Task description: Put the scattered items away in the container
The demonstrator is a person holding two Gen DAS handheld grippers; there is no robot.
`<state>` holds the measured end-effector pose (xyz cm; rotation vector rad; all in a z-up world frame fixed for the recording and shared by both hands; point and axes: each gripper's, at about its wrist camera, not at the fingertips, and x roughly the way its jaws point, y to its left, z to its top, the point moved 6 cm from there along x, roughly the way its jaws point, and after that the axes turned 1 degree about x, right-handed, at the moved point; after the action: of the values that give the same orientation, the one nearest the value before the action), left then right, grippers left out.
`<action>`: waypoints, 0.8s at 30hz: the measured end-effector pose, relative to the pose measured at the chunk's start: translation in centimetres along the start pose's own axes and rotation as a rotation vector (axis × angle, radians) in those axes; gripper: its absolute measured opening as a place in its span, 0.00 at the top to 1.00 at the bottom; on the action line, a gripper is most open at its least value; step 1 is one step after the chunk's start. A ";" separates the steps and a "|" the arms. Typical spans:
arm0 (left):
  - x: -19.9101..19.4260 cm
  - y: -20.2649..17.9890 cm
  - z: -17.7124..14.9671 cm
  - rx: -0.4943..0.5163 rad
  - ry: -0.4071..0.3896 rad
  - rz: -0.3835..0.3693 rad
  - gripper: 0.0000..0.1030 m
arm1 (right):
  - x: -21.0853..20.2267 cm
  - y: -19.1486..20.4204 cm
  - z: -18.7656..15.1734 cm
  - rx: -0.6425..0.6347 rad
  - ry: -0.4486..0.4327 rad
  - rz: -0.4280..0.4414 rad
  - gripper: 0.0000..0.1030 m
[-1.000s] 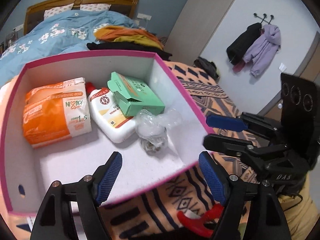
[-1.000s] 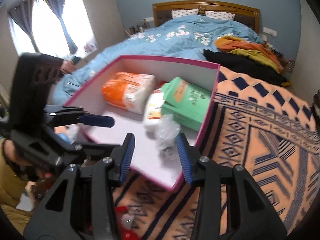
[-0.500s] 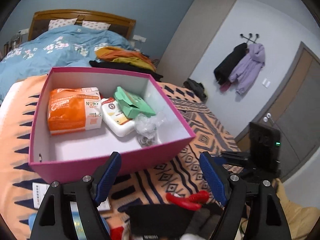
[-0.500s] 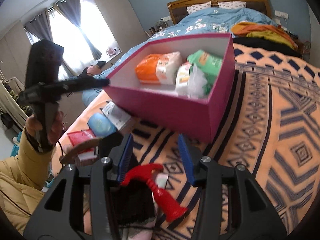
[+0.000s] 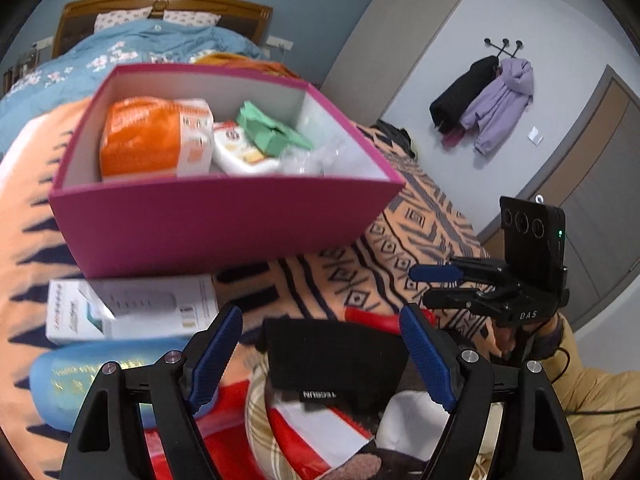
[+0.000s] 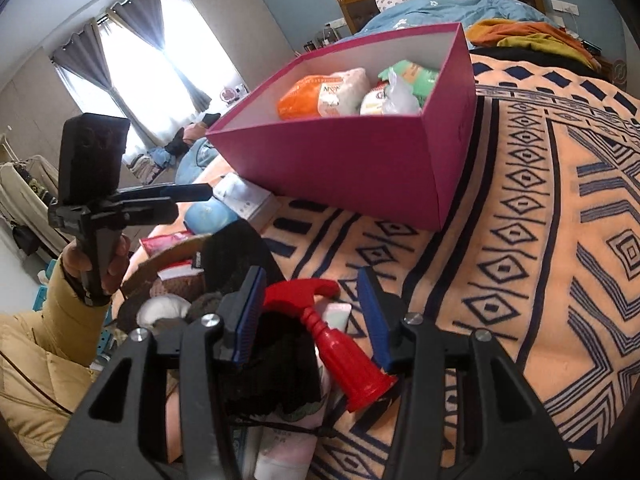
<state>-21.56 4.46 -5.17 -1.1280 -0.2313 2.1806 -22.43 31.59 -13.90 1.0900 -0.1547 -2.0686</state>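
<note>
Both grippers had dropped from over the pink box (image 5: 224, 224) to the pile in front of it. Left gripper (image 5: 320, 356) stood released above one black cloth (image 5: 336, 364); right gripper (image 6: 312, 312) straddled one red toy hammer (image 6: 332, 336), ungrasped. Four items remained inside the box.

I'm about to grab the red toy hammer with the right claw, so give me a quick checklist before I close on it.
1. Right claw free: ok, its jaws are opening and the pads press on nothing.
2. Red toy hammer lined up: ok, its shaft lies between the jaws.
3. Clean grasp: not ok, black clothing crowds the left jaw.
4. Pink box has room: ok, bare floor along the near wall.
5. Left claw clear: ok, open over its own black garment.
</note>
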 end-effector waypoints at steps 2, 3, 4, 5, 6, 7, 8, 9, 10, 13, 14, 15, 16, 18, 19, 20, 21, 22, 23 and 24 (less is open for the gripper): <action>0.4 0.2 -0.4 -0.007 0.022 -0.011 0.20 | 0.1 -0.2 -0.5 0.005 0.011 -0.002 0.52; 0.4 0.3 -0.6 -0.006 0.029 -0.010 0.20 | 0.1 -0.3 -0.7 0.007 0.017 -0.003 0.52; 0.7 0.1 -0.9 0.001 0.039 -0.014 0.20 | 0.2 -0.3 -1.0 0.007 0.022 -0.007 0.52; 0.9 0.0 -1.1 0.008 0.050 -0.017 0.20 | 0.2 -0.3 -1.2 0.005 0.029 -0.010 0.52; 1.1 0.1 -1.4 0.007 0.062 -0.018 0.20 | 0.3 -0.3 -1.5 0.003 0.037 -0.014 0.52; 1.3 0.1 -1.6 0.006 0.074 -0.018 0.20 | 0.4 -0.3 -1.7 -0.001 0.047 -0.016 0.52; 1.4 0.2 -1.8 0.005 0.086 -0.018 0.20 | 0.6 -0.2 -1.9 -0.005 0.058 -0.018 0.52; 1.5 0.2 -1.9 0.006 0.090 -0.016 0.20 | 0.7 0.1 -2.1 -0.017 0.065 -0.026 0.51; 1.5 0.3 -2.1 0.008 0.095 -0.013 0.20 | 0.7 0.4 -2.1 -0.024 0.067 -0.024 0.51; 1.4 0.2 -2.4 0.015 0.109 -0.012 0.19 | 0.6 1.5 -1.8 -0.038 0.058 0.014 0.51; 1.5 0.2 -2.5 0.019 0.115 -0.012 0.19 | 0.6 1.9 -1.6 -0.049 0.054 0.017 0.51; 1.5 0.1 -2.6 0.024 0.122 -0.012 0.19 | 0.6 2.3 -1.4 -0.062 0.050 0.017 0.51; 1.5 0.1 -2.7 0.026 0.125 -0.011 0.19 | 0.6 2.7 -1.3 -0.074 0.046 0.018 0.51; 1.5 0.1 -2.8 0.035 0.129 -0.009 0.19 | 0.6 3.2 -0.9 -0.081 0.040 0.035 0.51; 1.4 0.1 -2.8 0.034 0.127 -0.007 0.19 | 0.7 3.3 -0.8 -0.085 0.040 0.037 0.51; 1.3 0.0 -2.7 0.029 0.122 -0.009 0.19 | 0.9 3.3 -0.7 -0.086 0.044 0.034 0.51; 1.0 -0.1 -2.6 0.026 0.114 -0.011 0.19 | 1.0 3.2 -0.7 -0.085 0.049 0.030 0.51; 0.7 -0.3 -2.6 0.029 0.103 -0.011 0.19 | 1.2 3.0 -0.8 -0.082 0.057 0.024 0.51; 0.4 -0.8 -2.3 0.041 0.092 -0.021 0.19 | 1.4 2.8 -1.1 -0.086 0.068 0.008 0.51; 0.0 -1.3 -2.1 0.053 0.080 -0.031 0.19 | 1.6 2.6 -1.4 -0.092 0.079 -0.011 0.51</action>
<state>-19.31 5.15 -5.92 -1.1711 -0.1539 2.0973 -20.44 29.07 -14.66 1.1161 -0.0141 -2.0182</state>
